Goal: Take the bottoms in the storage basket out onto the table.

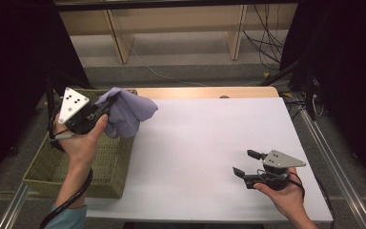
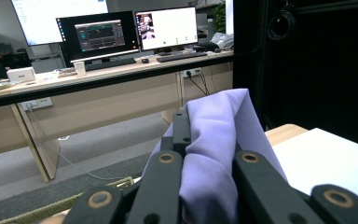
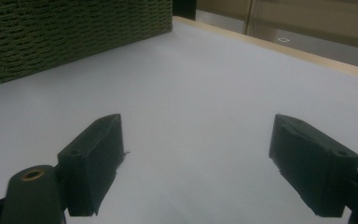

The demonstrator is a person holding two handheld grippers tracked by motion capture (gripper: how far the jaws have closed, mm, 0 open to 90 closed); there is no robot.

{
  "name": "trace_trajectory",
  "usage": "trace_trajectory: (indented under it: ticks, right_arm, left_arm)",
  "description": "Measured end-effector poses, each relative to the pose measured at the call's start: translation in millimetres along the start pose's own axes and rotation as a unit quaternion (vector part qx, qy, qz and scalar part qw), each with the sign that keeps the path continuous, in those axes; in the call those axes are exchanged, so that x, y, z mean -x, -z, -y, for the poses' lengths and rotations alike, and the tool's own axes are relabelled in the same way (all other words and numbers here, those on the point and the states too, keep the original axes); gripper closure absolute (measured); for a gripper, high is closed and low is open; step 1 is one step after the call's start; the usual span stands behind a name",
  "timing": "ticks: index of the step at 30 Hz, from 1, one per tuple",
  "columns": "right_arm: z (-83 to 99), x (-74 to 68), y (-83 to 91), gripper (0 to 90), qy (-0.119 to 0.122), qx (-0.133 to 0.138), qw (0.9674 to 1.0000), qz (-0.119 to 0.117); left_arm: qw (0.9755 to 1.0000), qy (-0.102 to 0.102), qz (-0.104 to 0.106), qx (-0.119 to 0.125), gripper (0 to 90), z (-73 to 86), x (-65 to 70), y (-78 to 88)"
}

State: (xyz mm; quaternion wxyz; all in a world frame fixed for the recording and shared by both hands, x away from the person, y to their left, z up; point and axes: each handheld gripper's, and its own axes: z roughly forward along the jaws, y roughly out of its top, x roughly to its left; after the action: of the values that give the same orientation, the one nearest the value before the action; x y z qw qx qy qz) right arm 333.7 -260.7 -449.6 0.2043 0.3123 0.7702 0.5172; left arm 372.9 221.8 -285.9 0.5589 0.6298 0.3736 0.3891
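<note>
- The left gripper [image 1: 106, 109] is pinching the lilac cloth [image 1: 128, 113] in its fingers, holding it aloft over the woven basket [image 1: 52, 167] corner and table [image 1: 209, 138] edge.
- The right gripper [image 1: 247, 162] is waiting low, fingers spread, empty.
- Judged next: carrying the cloth onto the table, or having the right catch a hanging corner.

This is an office or lab set up for recording work. A long wooden desk [image 2: 107, 74] carries three lit monitors [image 2: 103, 36], keyboards [image 2: 109, 63] and a paper cup [image 2: 79, 68]. Loose cables [image 1: 262, 40] trail over the grey floor [image 1: 171, 55] beneath it. The white counter [image 1: 209, 157] stands between black curtains [image 1: 348, 71] and is edged by aluminium rails [image 1: 336, 167], like a purpose-built test booth.
</note>
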Motion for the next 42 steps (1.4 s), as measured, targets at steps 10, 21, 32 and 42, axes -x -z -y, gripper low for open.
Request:
trace_trajectory:
  ticks: [10,21,32,42]
  right_arm:
    - [-0.1,0.4,0.6,18.7,0.000,0.000,1.0000,-0.001]
    - [0.1,1.0,0.8,18.7,0.001,0.000,1.0000,-0.001]
    - [0.1,0.9,0.7,18.7,0.001,0.000,1.0000,0.000]
    - [0.2,0.8,0.6,18.7,0.000,-0.001,1.0000,-0.001]
  left_arm:
    - [1.0000,-0.003,0.005,-0.002,84.8,1.0,4.2,-2.1]
    - [0.9999,-0.003,0.013,-0.004,84.8,2.0,9.8,-5.6]
    - [0.9999,-0.006,0.013,0.000,84.8,-0.8,12.8,-3.8]
    - [0.9997,-0.007,0.022,-0.001,84.8,-0.9,15.6,-5.2]
